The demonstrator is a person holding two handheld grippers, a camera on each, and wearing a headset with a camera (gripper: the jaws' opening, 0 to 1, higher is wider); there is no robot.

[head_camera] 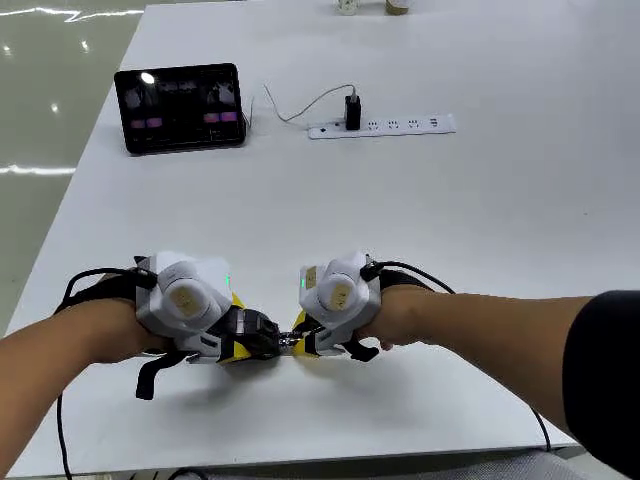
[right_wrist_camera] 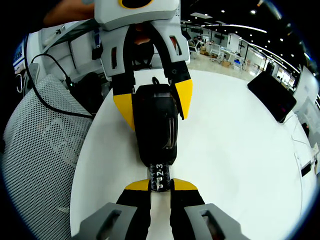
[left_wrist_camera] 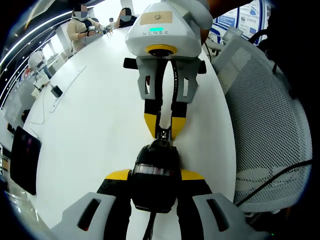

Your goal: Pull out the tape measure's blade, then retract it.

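thing: black plastic tape measure case [right_wrist_camera: 157, 125], near front edge of white worktop [head_camera: 420, 200] | left gripper [left_wrist_camera: 155, 175]: fingers clamped on case | right gripper [right_wrist_camera: 160, 185]: fingers pinching dark numbered blade [right_wrist_camera: 159, 176] | progress: blade barely out; pull just begun or retraction nearly finished, cannot tell

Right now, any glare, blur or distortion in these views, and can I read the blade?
Head view: sharp and evenly lit, with light glare on the floor and a bright spot on the tablet. Left gripper view: fisheye curves the table edge; the tape measure is crisp. Right gripper view: same curving; the blade markings are legible at the right tool.
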